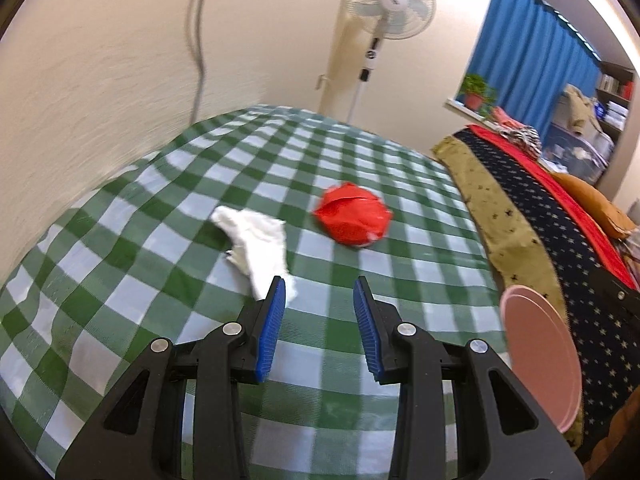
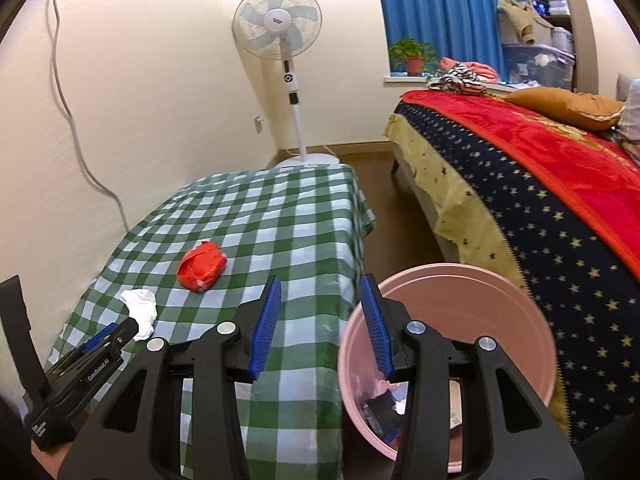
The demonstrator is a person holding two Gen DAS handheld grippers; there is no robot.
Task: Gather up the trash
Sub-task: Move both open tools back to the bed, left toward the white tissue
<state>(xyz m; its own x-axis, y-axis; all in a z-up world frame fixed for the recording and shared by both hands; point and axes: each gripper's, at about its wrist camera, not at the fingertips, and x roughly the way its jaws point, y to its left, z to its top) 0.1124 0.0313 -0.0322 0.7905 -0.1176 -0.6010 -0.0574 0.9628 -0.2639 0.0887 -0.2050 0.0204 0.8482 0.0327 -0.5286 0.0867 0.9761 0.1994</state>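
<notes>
Left wrist view: left tongs point(image 1: 319, 292) apart w/ nothing between, low over the checked counter point(image 1: 120, 280), tip beside the crumpled white tissue point(image 1: 256, 244); red wrapper wad point(image 1: 352, 216) lies further on. Looks like approach step, next needs centring on the tissue & closing. Right wrist view: right tongs point(image 2: 320, 292) apart, empty, above pink bin point(image 2: 460, 320) beside counter

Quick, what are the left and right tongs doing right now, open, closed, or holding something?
Left tongs: open, holding nothing, beside the crumpled white tissue.
Right tongs: open, holding nothing, above the round pink plastic bin.
</notes>
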